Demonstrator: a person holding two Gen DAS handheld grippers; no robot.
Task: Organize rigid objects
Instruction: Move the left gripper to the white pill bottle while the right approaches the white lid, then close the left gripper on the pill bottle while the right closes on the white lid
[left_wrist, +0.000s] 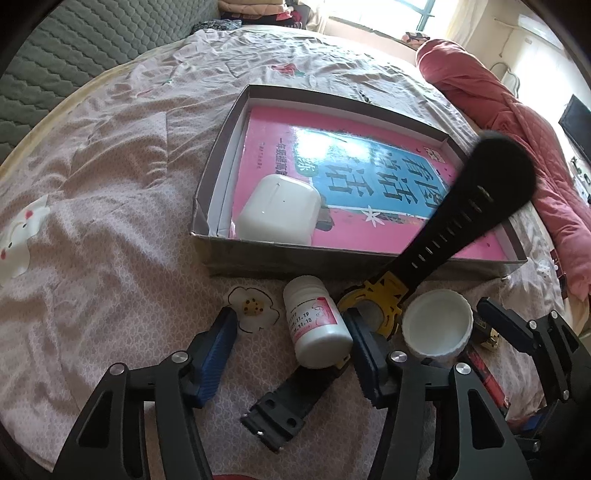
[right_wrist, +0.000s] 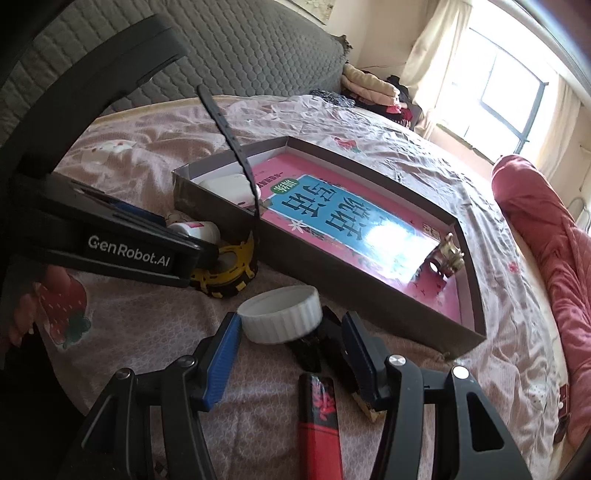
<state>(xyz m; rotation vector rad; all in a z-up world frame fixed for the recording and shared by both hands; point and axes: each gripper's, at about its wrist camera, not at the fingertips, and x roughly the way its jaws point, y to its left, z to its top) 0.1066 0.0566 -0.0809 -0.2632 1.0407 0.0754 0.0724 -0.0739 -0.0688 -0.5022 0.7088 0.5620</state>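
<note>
A white pill bottle (left_wrist: 317, 328) lies on its side on a black watch strap, between the fingers of my left gripper (left_wrist: 291, 319). The right pad (left_wrist: 364, 347) is against it, but a gap stays on the left, so the jaws stand open. The yellow-and-black watch (left_wrist: 373, 306) sits just beyond, its long strap (left_wrist: 476, 206) sticking up over the box. My right gripper (right_wrist: 291, 320) is open around a white ribbed cap (right_wrist: 280, 317), with space on its right side. Under the cap lies a black object (right_wrist: 321, 343).
A shallow cardboard box (left_wrist: 207, 184) on the pink bedsheet holds a pink book (left_wrist: 332, 192), a white earbud case (left_wrist: 275, 210) and a small brass figurine (right_wrist: 448, 254). A red-and-black lighter (right_wrist: 319, 406) lies by my right gripper. A red quilt (right_wrist: 546, 236) lies at the right.
</note>
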